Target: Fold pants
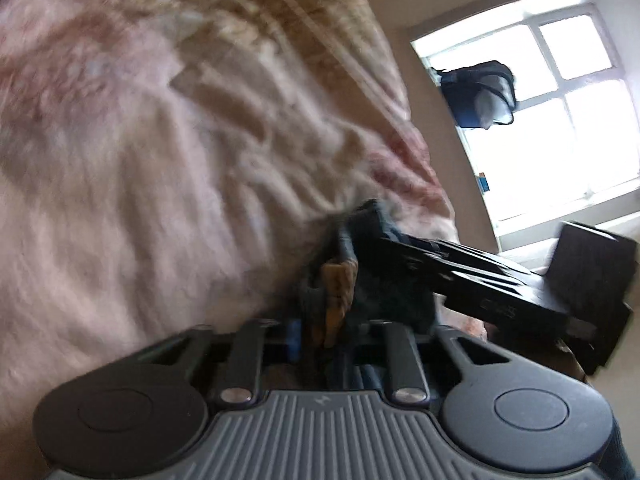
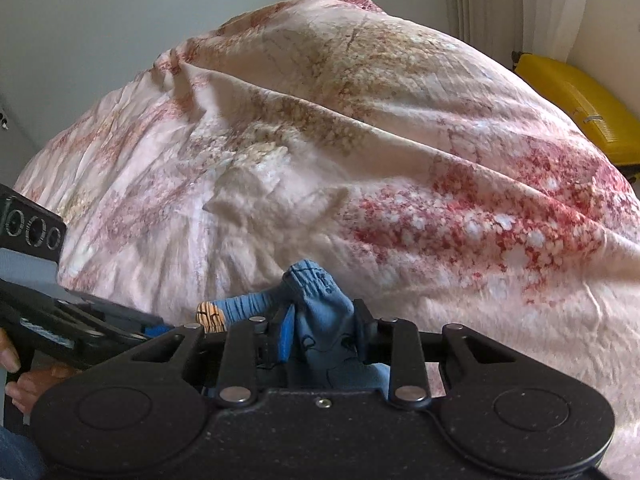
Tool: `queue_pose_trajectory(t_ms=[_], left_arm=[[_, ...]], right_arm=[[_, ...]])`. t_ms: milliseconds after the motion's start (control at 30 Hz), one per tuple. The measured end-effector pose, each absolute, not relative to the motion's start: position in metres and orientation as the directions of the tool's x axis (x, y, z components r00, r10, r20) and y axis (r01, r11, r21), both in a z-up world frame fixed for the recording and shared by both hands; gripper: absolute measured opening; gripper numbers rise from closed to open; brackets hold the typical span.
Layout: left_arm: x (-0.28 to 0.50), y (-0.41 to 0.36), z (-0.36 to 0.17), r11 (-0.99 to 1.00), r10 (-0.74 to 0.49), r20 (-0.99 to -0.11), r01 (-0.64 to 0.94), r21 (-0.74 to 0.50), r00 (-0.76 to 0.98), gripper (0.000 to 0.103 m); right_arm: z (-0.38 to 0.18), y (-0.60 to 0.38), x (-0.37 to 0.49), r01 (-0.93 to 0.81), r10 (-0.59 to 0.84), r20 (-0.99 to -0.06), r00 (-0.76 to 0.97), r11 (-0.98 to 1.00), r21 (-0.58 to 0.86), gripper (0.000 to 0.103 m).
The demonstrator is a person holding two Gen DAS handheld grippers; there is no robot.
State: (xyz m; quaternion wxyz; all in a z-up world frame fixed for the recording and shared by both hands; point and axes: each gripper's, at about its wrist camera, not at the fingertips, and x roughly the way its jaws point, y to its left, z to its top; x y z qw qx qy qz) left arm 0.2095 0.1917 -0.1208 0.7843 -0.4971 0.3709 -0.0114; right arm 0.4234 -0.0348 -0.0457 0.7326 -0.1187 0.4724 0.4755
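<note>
Pants hang bunched, pinched by both the right gripper and the left gripper, at nine o'clock of it. Likely lifting step; next, spread them over the bedspread.

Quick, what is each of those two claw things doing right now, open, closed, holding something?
Left gripper: closed on the bunched waistband of the blue jeans.
Right gripper: closed on the jeans, its fingers pinching a fold.

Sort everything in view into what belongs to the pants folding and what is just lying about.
Job: blue pants, left gripper and right gripper, both shut on them; floral bedspread beneath.
Lying about: yellow suitcase, dark bag, window.
</note>
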Motion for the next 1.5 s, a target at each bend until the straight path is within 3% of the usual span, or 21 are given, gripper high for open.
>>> queue_pose_trajectory(t_ms=[67,133,167,300,433,633,667,733,833,1000,1133,1367,1500], left_arm=[[0.206,0.194,-0.122,0.464,-0.387,-0.559,-0.369,-0.805,0.734,0.015],[0.202,0.194,-0.120,0.466,-0.373,-0.567,-0.380,-0.799,0.735,0.014],[0.201,0.192,-0.117,0.487,-0.361,-0.578,-0.380,-0.786,0.732,0.014],[0.203,0.189,-0.113,0.514,-0.344,-0.595,-0.385,-0.767,0.727,0.013],[0.201,0.195,-0.112,0.492,-0.359,-0.589,-0.390,-0.779,0.724,0.013],[0.202,0.200,-0.109,0.502,-0.367,-0.592,-0.384,-0.775,0.718,0.013],[0.202,0.199,-0.109,0.502,-0.367,-0.593,-0.383,-0.775,0.717,0.013],[0.203,0.199,-0.107,0.507,-0.366,-0.595,-0.383,-0.772,0.715,0.013],[0.204,0.198,-0.104,0.518,-0.360,-0.600,-0.382,-0.765,0.715,0.013],[0.206,0.193,-0.098,0.557,-0.342,-0.610,-0.368,-0.745,0.715,0.013],[0.207,0.189,-0.094,0.599,-0.324,-0.622,-0.354,-0.718,0.712,0.013],[0.202,0.165,-0.061,0.746,-0.246,-0.595,-0.243,-0.620,0.765,0.013],[0.187,0.144,-0.035,0.820,-0.217,-0.553,-0.157,-0.550,0.805,0.013]], right_arm=[[-0.041,-0.036,0.418,-0.818,0.577,-0.806,0.129,0.522,0.243,0.034],[-0.032,-0.041,0.412,-0.806,0.557,-0.804,0.210,0.564,0.179,0.061],[-0.026,-0.046,0.408,-0.796,0.551,-0.795,0.254,0.586,0.152,0.065],[-0.011,-0.059,0.384,-0.768,0.474,-0.798,0.373,0.640,0.021,0.069],[-0.031,-0.065,0.372,-0.696,0.271,-0.821,0.503,0.690,-0.198,0.075],[-0.019,-0.092,0.378,-0.383,0.016,-0.694,0.720,0.843,-0.379,0.077],[-0.011,-0.100,0.373,-0.359,0.009,-0.675,0.738,0.852,-0.381,0.079],[0.004,-0.110,0.350,-0.343,0.034,-0.678,0.734,0.881,-0.327,0.095],[0.011,-0.112,0.296,-0.376,0.070,-0.684,0.726,0.873,-0.310,0.102],[-0.029,-0.098,0.226,-0.370,-0.017,-0.656,0.754,0.815,-0.446,0.102],[-0.067,-0.095,0.210,-0.334,-0.053,-0.653,0.756,0.827,-0.453,0.102],[-0.003,-0.147,0.179,-0.231,-0.042,-0.565,0.824,0.886,-0.403,0.102],[0.011,-0.192,0.153,-0.163,0.003,-0.576,0.818,0.960,-0.227,0.102]])
